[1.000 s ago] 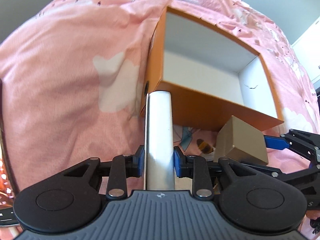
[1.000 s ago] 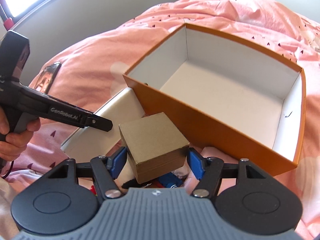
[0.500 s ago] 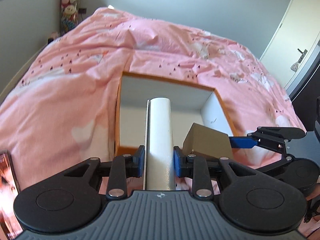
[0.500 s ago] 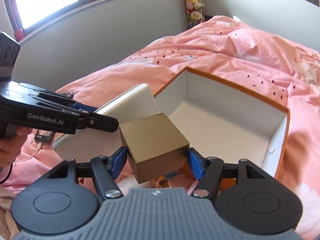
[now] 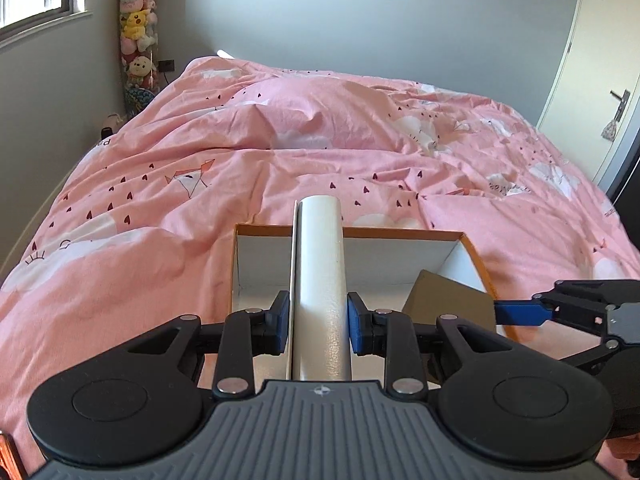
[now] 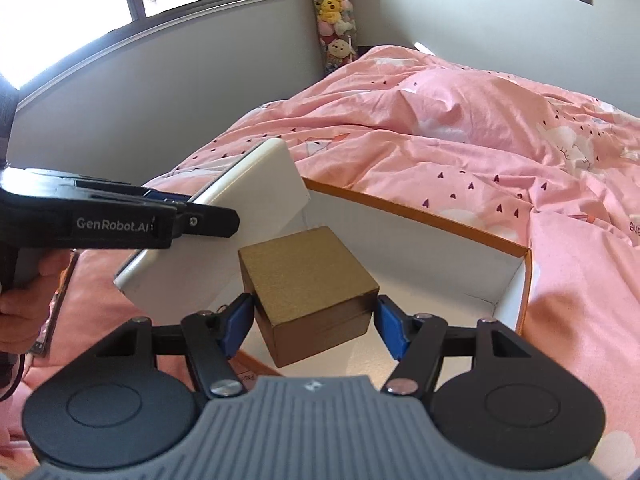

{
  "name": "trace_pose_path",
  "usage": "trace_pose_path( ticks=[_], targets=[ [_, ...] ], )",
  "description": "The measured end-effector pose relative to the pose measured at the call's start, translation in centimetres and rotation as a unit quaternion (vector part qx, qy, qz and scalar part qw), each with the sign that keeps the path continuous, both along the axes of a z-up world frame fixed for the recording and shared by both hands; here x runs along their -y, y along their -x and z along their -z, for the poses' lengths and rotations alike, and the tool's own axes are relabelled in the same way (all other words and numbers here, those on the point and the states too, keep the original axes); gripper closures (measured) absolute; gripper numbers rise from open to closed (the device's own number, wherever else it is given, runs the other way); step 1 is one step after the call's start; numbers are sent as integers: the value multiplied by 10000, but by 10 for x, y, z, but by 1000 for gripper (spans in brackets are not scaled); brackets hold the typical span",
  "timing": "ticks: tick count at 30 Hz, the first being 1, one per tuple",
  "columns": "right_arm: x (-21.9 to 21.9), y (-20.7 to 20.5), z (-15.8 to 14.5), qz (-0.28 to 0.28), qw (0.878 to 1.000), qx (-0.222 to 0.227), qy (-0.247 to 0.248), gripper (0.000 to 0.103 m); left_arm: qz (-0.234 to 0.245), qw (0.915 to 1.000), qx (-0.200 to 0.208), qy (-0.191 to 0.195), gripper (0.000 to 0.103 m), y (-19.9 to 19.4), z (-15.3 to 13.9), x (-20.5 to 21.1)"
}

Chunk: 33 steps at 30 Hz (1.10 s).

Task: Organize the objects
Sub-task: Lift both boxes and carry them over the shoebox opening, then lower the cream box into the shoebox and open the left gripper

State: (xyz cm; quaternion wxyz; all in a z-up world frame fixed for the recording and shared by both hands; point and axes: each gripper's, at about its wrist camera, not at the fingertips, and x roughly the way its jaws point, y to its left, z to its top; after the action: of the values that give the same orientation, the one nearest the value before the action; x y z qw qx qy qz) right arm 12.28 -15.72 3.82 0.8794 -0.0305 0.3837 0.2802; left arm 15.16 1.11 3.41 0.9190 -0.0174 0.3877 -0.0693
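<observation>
- The brown cardboard box (image 6: 308, 280) hangs over the open orange storage box (image 6: 528, 280), pinched by the right hand-held gripper (image 6: 312, 326); best lowered level to the floor before letting go
- The left hand-held gripper (image 5: 318, 326) pinches a white flat case (image 5: 322, 280) edge-up, just beside it
- Room lies rightward inside; mind the near rim and pink bed (image 5: 160, 184)

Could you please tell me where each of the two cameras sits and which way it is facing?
Left wrist: on the left gripper, facing across the pink bed over the white flat box it grips; its own fingers show.
Right wrist: on the right gripper, facing the orange box; left hand visible.
Shared: brown box, orange box, white box.
</observation>
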Motion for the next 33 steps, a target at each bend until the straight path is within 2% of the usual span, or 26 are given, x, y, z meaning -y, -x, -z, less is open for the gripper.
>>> trace_pose_path(
  ticks=[4,8,13,18,26,29,33],
  targets=[
    [1,-26,20,193,9994,-268,52,36,43,9986,-222,-468,71,-22,27,13],
    [-4,-42,43,269,9982,-499,208,36,144,9936,-359,-1058,71,-34,54,25],
    [-9,-55,64,281,9963,-743,342,36,159,9843,-594,-1656,71,-45,83,33],
    [-14,-64,75,233,9948,-831,533,36,241,9703,-768,-2280,70,-52,104,40],
    [-17,-71,85,156,9928,-935,732,36,302,9595,-1014,-2612,70,-59,121,46],
    [-16,-71,87,149,9923,-952,781,36,259,9595,-1067,-2596,70,-61,121,45],
    [-14,-70,86,150,9918,-934,857,36,228,9641,-1081,-2414,70,-60,115,44]
  ],
)
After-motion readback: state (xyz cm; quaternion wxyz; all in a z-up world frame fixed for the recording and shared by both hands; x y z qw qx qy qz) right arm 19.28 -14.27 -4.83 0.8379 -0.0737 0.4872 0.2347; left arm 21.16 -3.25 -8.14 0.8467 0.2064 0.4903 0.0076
